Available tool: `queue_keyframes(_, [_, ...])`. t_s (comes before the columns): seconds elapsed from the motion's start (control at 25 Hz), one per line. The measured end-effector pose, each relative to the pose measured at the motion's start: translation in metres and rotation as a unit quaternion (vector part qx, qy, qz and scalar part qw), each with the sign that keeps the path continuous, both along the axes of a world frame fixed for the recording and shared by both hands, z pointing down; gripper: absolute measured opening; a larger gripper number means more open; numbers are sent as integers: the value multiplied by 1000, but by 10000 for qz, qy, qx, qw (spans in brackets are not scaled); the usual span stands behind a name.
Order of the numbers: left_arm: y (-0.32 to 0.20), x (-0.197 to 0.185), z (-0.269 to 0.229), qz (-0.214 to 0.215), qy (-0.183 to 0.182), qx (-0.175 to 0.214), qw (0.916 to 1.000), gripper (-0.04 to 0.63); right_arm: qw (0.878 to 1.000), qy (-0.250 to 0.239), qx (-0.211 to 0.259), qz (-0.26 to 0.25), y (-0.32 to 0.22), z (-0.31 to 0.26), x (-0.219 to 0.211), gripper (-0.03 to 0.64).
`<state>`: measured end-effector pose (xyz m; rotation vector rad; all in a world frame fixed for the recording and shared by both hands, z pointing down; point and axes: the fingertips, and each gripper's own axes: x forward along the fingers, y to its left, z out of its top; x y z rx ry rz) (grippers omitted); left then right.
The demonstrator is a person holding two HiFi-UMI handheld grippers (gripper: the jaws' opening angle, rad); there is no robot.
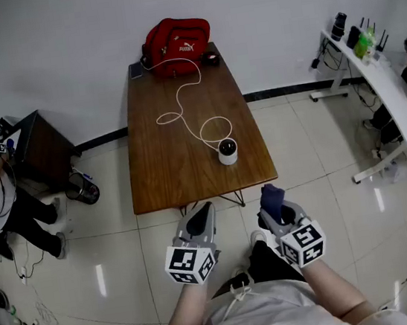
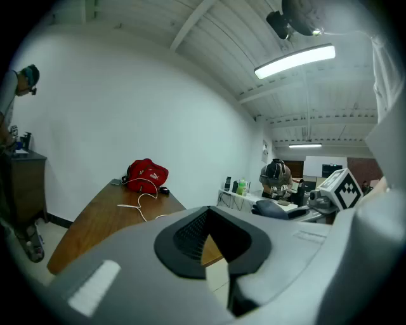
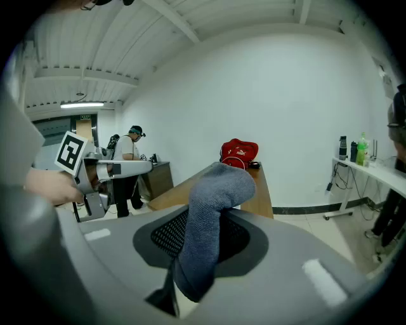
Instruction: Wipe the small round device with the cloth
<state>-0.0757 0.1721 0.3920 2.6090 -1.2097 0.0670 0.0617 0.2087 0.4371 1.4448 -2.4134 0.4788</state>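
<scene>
The right gripper pinches a soft blue-grey cloth between its jaws, and the top of the cloth flops over. The left gripper has its jaws pressed together with nothing in them. Both hang over the shiny floor, just in front of the near edge of the long brown wooden table. The small round white device with a dark top sits on the table near that edge, on the right side, and a thin white cable loops from it towards a red bag at the far end. The wiping looks not yet started. Next, I think the cloth must go forward and down onto the device, gently, so it does not slide or tug the cable.
</scene>
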Motion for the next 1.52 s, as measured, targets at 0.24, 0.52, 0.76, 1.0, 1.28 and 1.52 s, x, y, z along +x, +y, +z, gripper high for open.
queue_keyframes(0.24, [-35, 25, 18, 222, -76, -173, 9996, 6, 9999, -90, -52, -27, -48, 10, 17, 112])
queue_keyframes(0.52, [-122, 44, 28, -163, -237, -328, 9990, 6, 9996, -127, -3, -270, -141, 4, 43, 112])
queue_keyframes(0.76, [-185, 71, 38, -416, -369, -510, 9972, 6, 9984, -107, -132, -547, -209, 12, 73, 112])
queue_keyframes(1.0, [-209, 72, 67, -817, -400, -854, 9922, 6, 9949, -66, -405, -918, -249, 37, 77, 112])
queue_keyframes(1.28, [-218, 78, 93, -694, -549, -1158, 9893, 6, 9911, -54, -643, -1166, -270, 54, 63, 112])
queue_keyframes(1.52, [-236, 105, 99, -139, -823, -1110, 9903, 6, 9835, 63, -943, -1541, -279, 71, 43, 112])
